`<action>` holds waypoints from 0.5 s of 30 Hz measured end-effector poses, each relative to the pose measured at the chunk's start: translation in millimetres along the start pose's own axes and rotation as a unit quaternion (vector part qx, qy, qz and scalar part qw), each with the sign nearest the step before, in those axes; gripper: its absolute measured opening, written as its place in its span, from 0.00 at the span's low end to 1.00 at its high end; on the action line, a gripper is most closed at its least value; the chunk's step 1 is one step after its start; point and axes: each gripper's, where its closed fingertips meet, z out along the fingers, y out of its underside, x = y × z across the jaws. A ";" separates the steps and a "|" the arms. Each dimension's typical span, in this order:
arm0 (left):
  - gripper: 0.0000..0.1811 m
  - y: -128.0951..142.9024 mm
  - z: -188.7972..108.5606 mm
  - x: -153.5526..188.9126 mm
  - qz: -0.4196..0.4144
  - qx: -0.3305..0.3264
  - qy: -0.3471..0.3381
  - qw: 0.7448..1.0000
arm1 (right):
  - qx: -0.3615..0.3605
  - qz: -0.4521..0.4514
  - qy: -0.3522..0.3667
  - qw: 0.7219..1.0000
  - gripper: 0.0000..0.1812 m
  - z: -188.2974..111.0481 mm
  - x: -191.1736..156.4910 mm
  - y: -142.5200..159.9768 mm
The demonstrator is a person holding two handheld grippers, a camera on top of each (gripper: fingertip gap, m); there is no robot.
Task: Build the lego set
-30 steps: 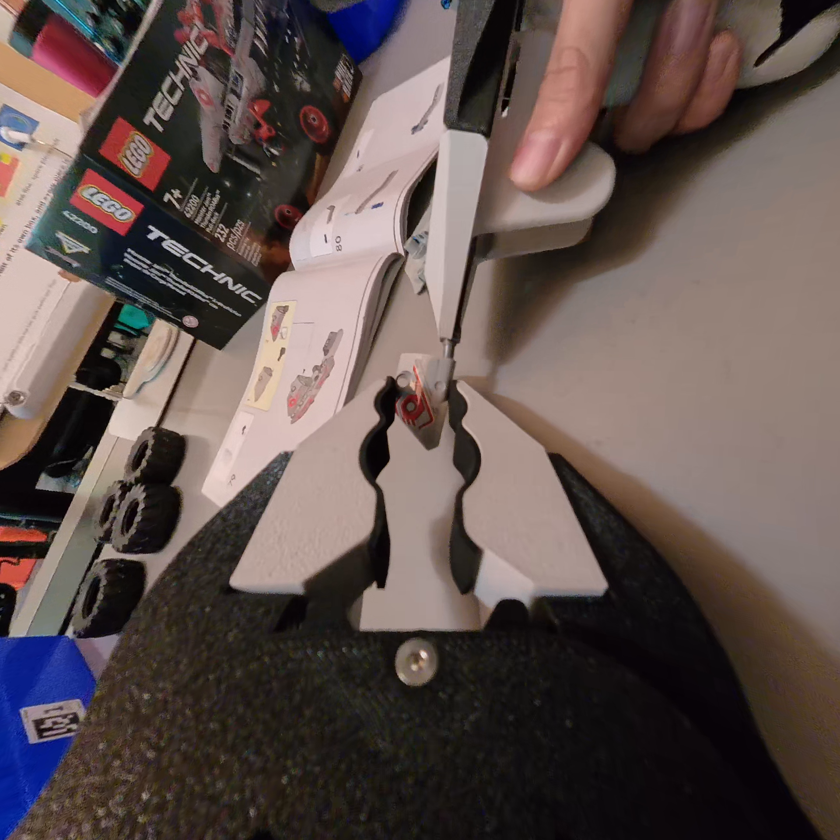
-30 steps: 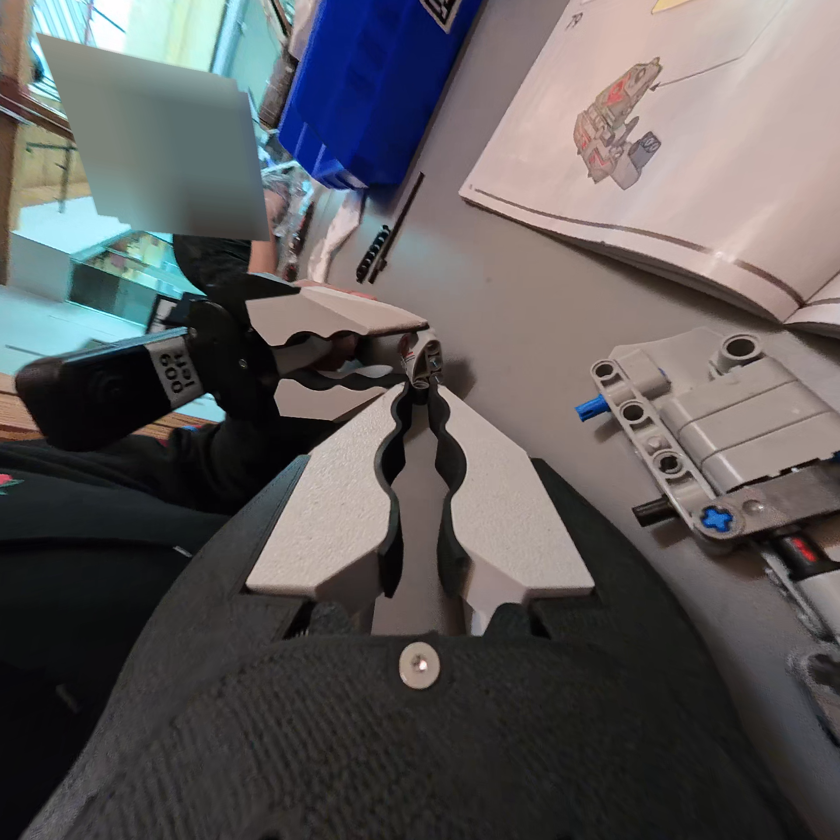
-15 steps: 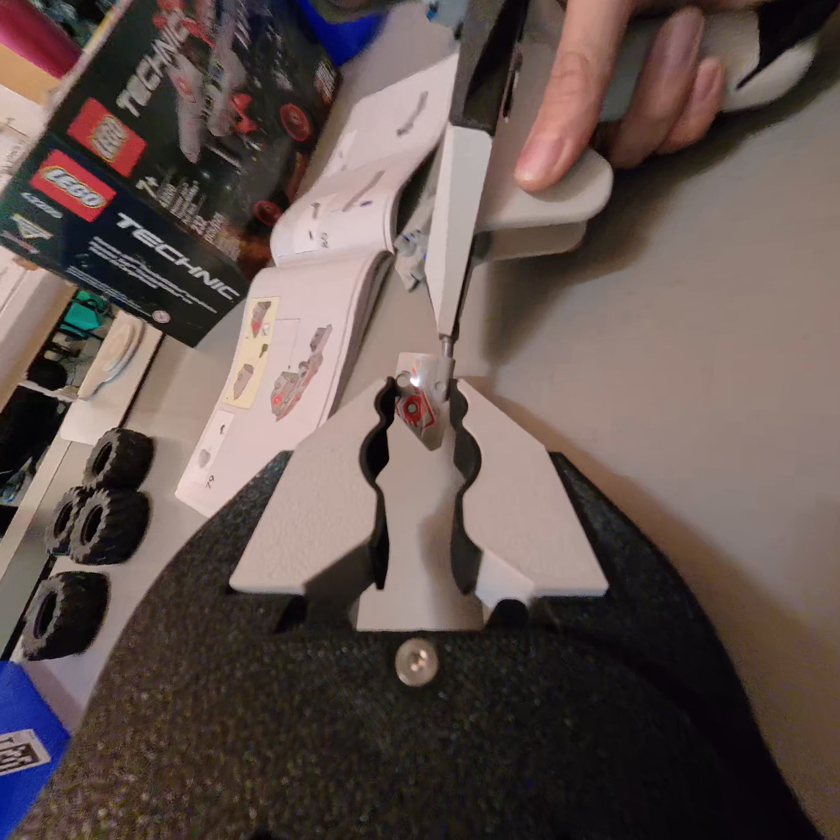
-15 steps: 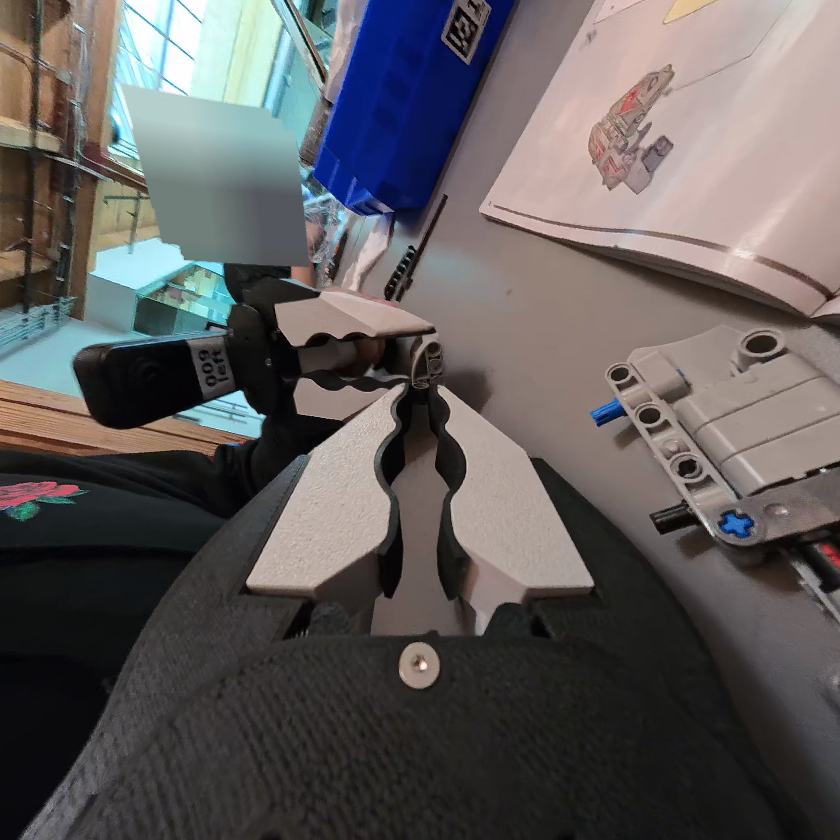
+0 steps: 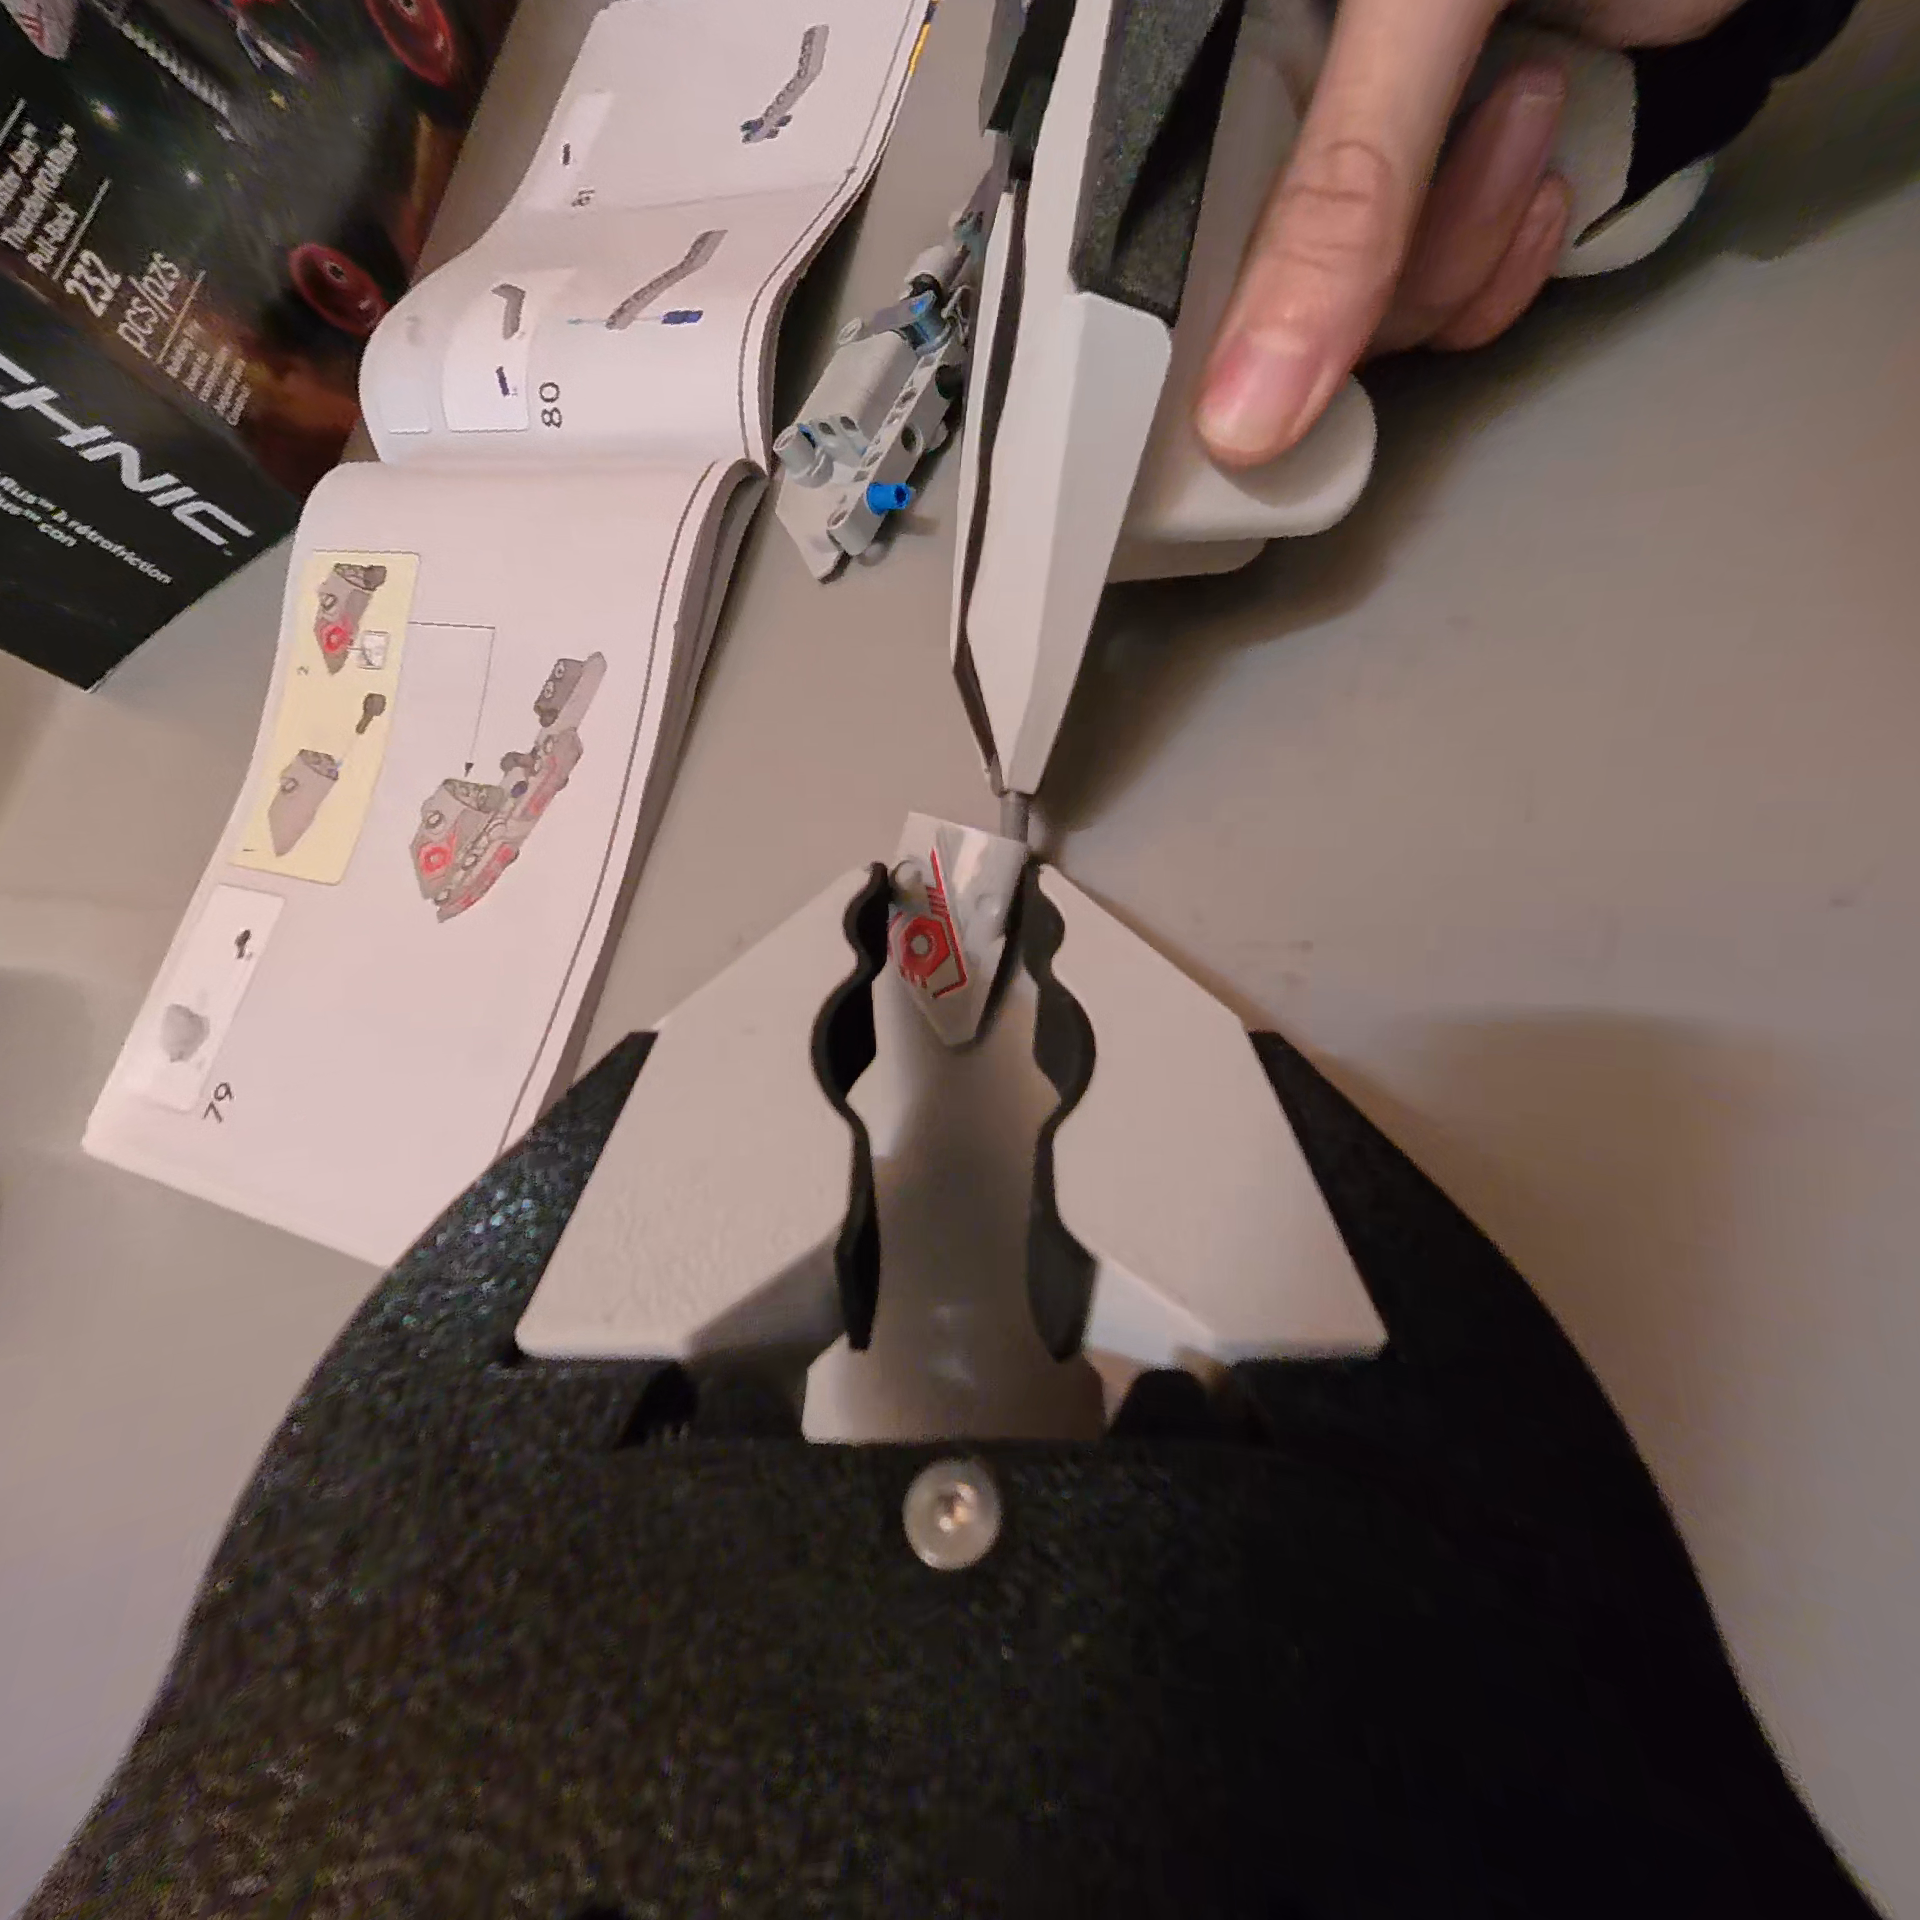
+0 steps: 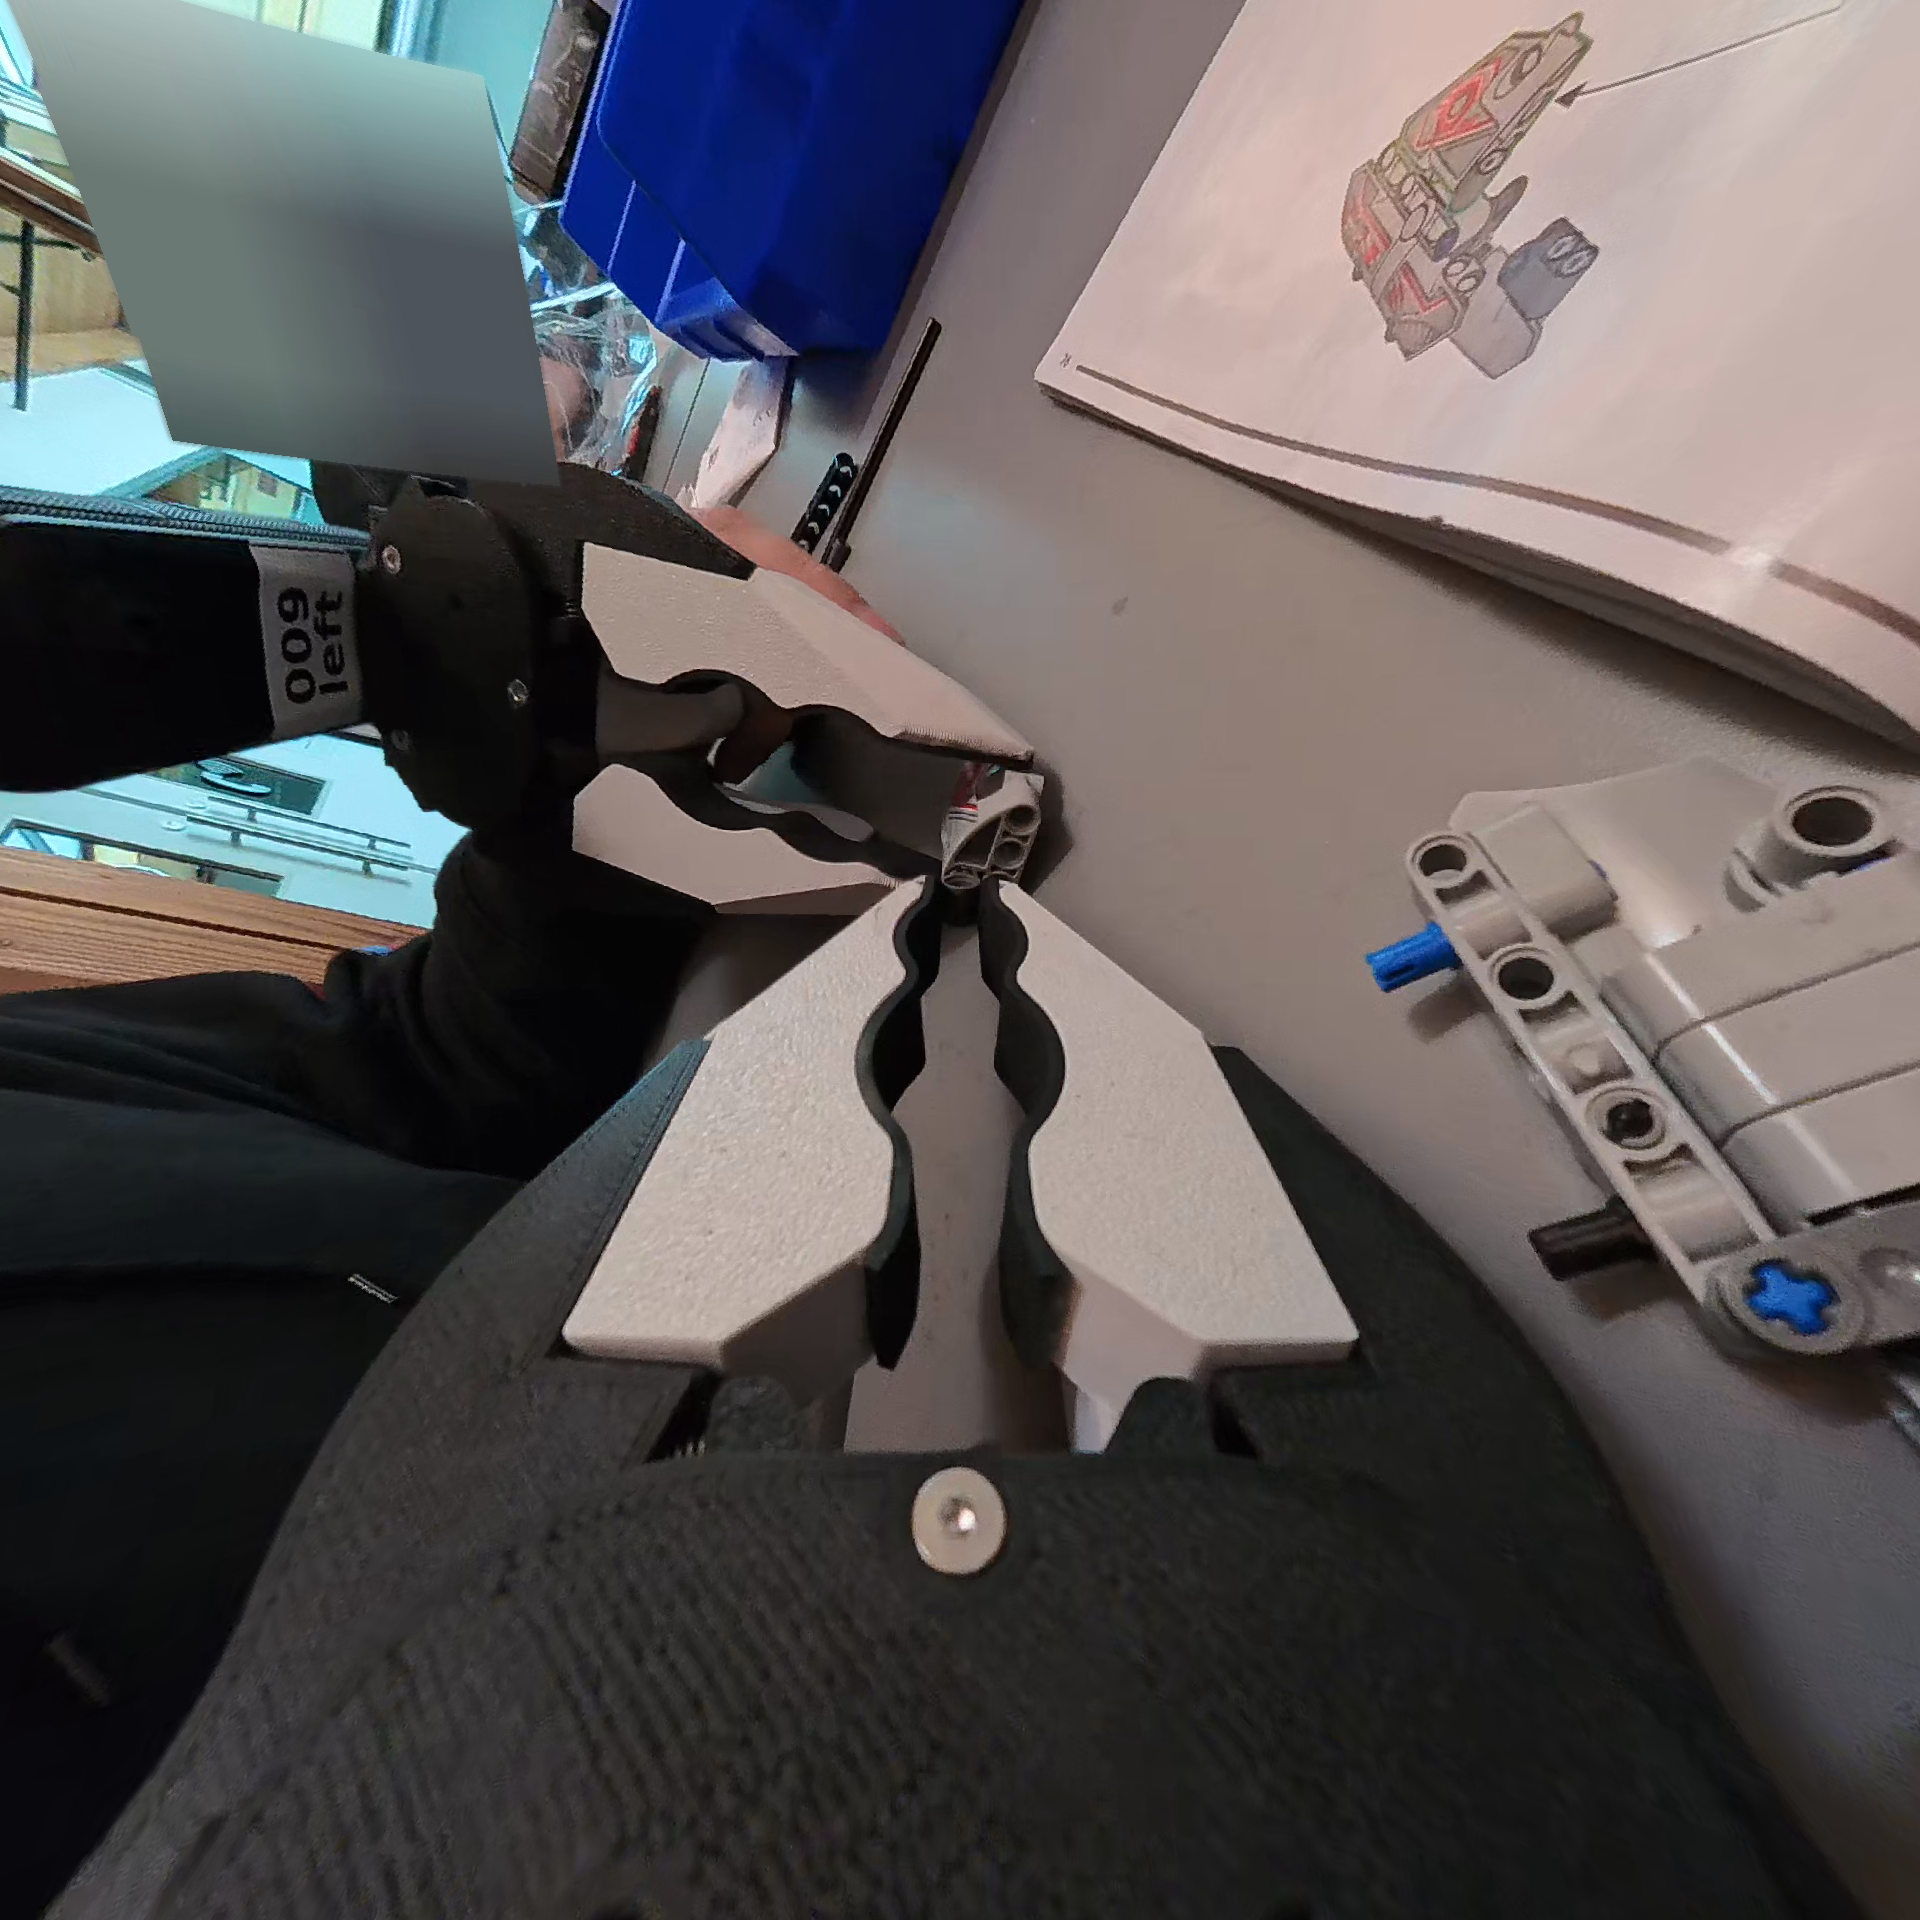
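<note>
while clamped at the tips of the left tongs [image 5: 951, 883], the small grey wedge panel [image 5: 948, 935] with red markings sits just above the grey worktop [image 5: 1507, 831], its long axis running from 12 to 6 o'clock in the left wrist view, pointed end toward 6, blunt end with holes toward 12.
right tongs [image 6: 961, 899]: pressed together on a thin dark grey pin [image 5: 1013, 812], tips meeting the panel's blunt end from 12 o'clock in the left wrist view; pin axis runs along the tongs into the panel. a person's hand [image 5: 1382, 208] grips the right handle.
right wrist view: panel end [image 6: 992, 847] shows its round holes, facing the camera, left tongs [image 6: 977, 810] entering from 9 o'clock.
grey technic assembly [image 6: 1662, 1091]: lies flat on the worktop at 3 o'clock, blue pin at its near edge, well apart from the panel.
instruction booklet [image 5: 436, 779]: open, at 10 o'clock in the left wrist view.
set box [image 5: 135, 312]: dark, at 11 o'clock.
blue bin [image 6: 790, 156]: at 12 o'clock in the right wrist view.
</note>
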 end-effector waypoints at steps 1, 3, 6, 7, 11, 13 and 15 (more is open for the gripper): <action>0.12 -0.1 0.0 0.1 0.003 0.001 0.005 1.000 | -0.002 0.001 0.001 1.000 0.03 0.3 0.2 0.1; 0.13 -0.8 0.2 -0.2 0.020 0.006 0.012 1.000 | -0.005 0.003 0.005 1.000 0.03 0.8 0.8 0.3; 0.14 -1.7 0.6 -0.6 0.044 0.014 0.025 0.999 | -0.008 0.005 0.010 1.000 0.03 1.6 1.7 0.7; 0.14 -1.7 0.7 -0.2 0.046 0.015 0.036 0.998 | -0.009 0.005 0.011 1.000 0.03 1.8 1.9 0.8; 0.19 1.4 -3.3 5.0 0.059 0.001 0.111 0.992 | -0.008 0.011 0.010 1.000 0.03 1.8 2.2 0.5; 0.24 4.7 -5.6 4.6 0.056 -0.013 0.147 0.987 | -0.010 0.011 0.011 1.000 0.03 2.2 2.4 0.6; 0.24 6.8 -5.4 0.4 0.062 -0.020 0.166 0.984 | -0.009 0.013 0.011 1.000 0.03 2.3 2.4 0.0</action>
